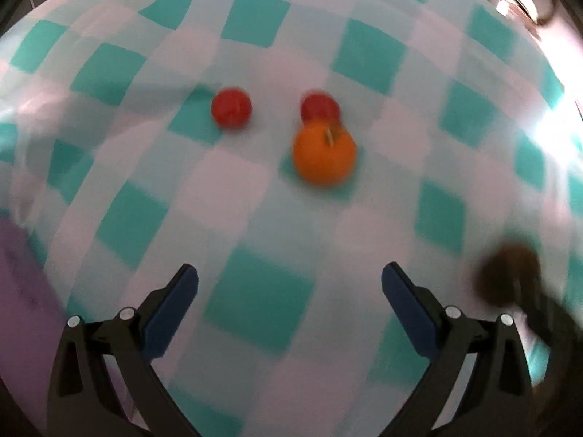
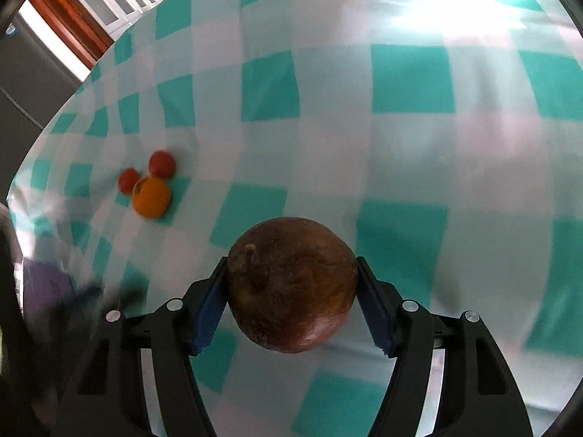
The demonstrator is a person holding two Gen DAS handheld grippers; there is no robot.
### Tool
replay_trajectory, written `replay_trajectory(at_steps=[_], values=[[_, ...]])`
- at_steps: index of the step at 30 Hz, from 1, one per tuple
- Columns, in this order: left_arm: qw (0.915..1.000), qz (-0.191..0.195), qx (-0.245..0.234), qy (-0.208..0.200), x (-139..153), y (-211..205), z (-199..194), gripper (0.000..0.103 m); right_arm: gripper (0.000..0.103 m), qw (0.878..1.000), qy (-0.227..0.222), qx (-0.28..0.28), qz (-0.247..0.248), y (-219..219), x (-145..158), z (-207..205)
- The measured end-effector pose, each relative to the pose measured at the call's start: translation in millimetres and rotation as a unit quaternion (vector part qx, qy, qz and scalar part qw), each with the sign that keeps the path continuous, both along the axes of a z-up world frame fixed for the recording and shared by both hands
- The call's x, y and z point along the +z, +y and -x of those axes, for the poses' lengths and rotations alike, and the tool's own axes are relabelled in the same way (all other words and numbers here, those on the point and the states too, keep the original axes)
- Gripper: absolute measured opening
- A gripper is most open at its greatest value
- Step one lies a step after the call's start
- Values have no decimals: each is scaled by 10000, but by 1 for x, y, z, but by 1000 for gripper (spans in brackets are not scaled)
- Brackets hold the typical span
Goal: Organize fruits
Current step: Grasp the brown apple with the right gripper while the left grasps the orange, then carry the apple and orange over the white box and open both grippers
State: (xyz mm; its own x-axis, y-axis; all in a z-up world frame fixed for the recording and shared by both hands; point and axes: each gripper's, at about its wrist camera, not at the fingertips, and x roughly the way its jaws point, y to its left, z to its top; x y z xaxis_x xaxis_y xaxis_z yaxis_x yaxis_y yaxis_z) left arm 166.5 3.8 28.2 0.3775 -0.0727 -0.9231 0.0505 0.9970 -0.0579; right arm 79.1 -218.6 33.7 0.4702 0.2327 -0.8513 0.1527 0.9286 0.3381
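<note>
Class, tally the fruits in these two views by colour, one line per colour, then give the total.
Small round red fruits: 2
Round orange fruit with a stem: 1
Dark brown round fruit, clamped in the right gripper: 1
Total: 4

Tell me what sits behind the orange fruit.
Directly behind the orange fruit a red fruit peeks out, its lower part covered. Whether they touch is hidden. Another red fruit sits apart, leftward.
</note>
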Motion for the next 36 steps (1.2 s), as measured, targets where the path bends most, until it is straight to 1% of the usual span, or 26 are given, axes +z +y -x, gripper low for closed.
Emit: replay_trajectory(at_steps=[3, 7, 8, 9, 11, 12, 13, 14, 16, 19, 21, 23, 27, 30, 36], values=[[9998, -111, 70, -138, -5, -9, -30, 101, 66, 10000, -42, 47, 4, 3, 0, 8], [9986, -469, -129, -223, -18, -23, -59, 101, 66, 9999, -113, 84, -65, 1, -1, 13], [9984, -499, -176, -216, -21, -25, -63, 99, 66, 9999, -123, 72, -92, 1, -2, 14], [9985, -435, -227, -262, -21, -26, -64, 95, 66, 9998, -135, 63, -106, 0, -2, 15], [9980, -379, -303, -417, -18, -27, -60, 80, 66, 9998, -163, 67, -77, -1, -1, 17], [9975, -300, -399, -504, -15, -28, -56, 58, 66, 9998, -182, 73, -63, -1, -1, 18], [9971, -225, -493, -537, -12, -30, -53, 44, 66, 9998, -199, 69, -67, -4, -1, 21], [9975, -198, -494, -475, -11, -30, -49, 44, 66, 9998, -202, 48, -77, -6, -1, 23], [9985, 150, -396, -351, -7, -24, -38, 44, 66, 9998, -186, -4, -81, -7, 0, 25], [9986, 279, -270, -360, -1, -16, -11, 44, 66, 9999, -153, -55, -55, -4, 0, 27], [9987, 361, -212, -288, 0, -9, 10, 44, 66, 9999, -146, -54, -56, -3, 1, 30], [9989, 351, -226, -233, 0, -5, 26, 44, 66, 9999, -141, -68, -35, 2, 0, 33], [9988, 274, -394, -134, -1, -1, 58, 44, 66, 9999, -102, -83, -47, 6, 2, 42], [9977, 259, -622, -94, -1, 1, 80, 44, 66, 10000, -36, -56, -66, 14, 3, 50], [9949, 439, -900, -140, 9, 7, 119, 44, 66, 10000, 13, 29, -3, 39, 10, 64]])
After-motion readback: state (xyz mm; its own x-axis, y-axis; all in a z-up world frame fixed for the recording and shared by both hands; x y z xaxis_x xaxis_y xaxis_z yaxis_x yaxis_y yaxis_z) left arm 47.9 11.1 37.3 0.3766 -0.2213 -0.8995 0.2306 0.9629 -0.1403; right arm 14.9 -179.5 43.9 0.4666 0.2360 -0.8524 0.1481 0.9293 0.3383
